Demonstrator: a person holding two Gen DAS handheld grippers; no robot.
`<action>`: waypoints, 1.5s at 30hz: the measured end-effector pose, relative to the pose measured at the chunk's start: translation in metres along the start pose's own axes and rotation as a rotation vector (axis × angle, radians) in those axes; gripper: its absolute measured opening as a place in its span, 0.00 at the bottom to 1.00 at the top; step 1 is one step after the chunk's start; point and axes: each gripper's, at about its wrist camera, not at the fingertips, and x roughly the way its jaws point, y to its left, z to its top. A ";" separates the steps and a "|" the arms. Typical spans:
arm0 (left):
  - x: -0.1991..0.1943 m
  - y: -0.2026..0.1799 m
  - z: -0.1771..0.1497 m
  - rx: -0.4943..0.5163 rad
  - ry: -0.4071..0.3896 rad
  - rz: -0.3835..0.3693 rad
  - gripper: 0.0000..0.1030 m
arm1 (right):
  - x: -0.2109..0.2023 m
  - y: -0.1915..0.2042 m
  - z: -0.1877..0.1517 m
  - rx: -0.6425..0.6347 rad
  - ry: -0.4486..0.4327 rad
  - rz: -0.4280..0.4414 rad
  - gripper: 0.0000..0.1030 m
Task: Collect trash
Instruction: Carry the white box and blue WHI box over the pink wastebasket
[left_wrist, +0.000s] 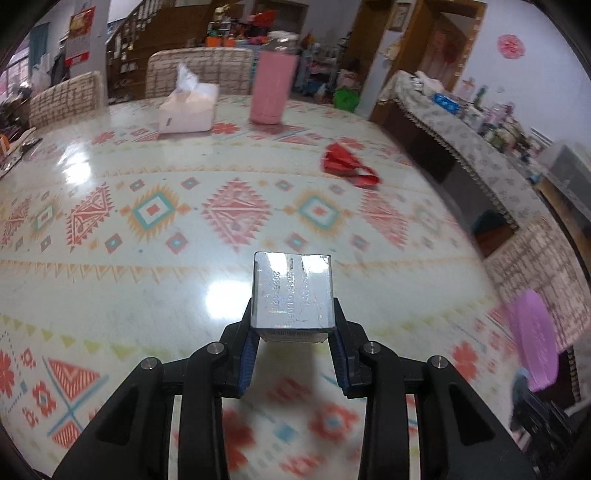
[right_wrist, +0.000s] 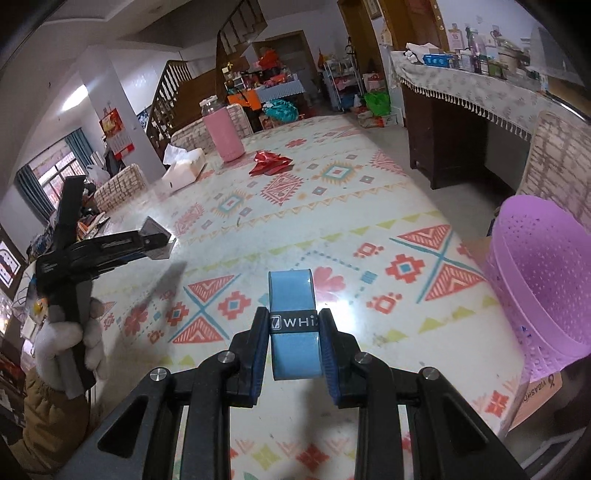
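We hold a small silver box (left_wrist: 291, 293) clamped in our left gripper (left_wrist: 293, 332), its blue-padded fingers (left_wrist: 246, 354) pressing both sides and lifting it above the patterned table (left_wrist: 110, 295). From the left wrist view, a crumpled red wrapper (left_wrist: 347, 164) lies on the table at about 1 o'clock, well apart from us; a white tissue box (left_wrist: 188, 109) sits at 11 o'clock and a pink bottle (left_wrist: 272, 88) near 12. Our right gripper (right_wrist: 294, 339) is closed on a light blue roll (right_wrist: 293, 321) with a black band. In the right wrist view, a purple perforated basket (right_wrist: 535, 280) stands tilted at 3 o'clock by the table edge, and the left gripper with its box shows at 9 o'clock.
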 end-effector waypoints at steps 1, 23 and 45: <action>-0.006 -0.007 -0.003 0.018 -0.007 -0.003 0.32 | -0.002 -0.002 -0.001 0.003 -0.004 0.006 0.28; -0.025 -0.142 -0.044 0.324 -0.038 0.059 0.32 | -0.040 -0.063 -0.014 0.103 -0.098 0.048 0.28; -0.005 -0.193 -0.047 0.407 -0.025 0.076 0.32 | -0.049 -0.107 -0.007 0.166 -0.114 0.056 0.28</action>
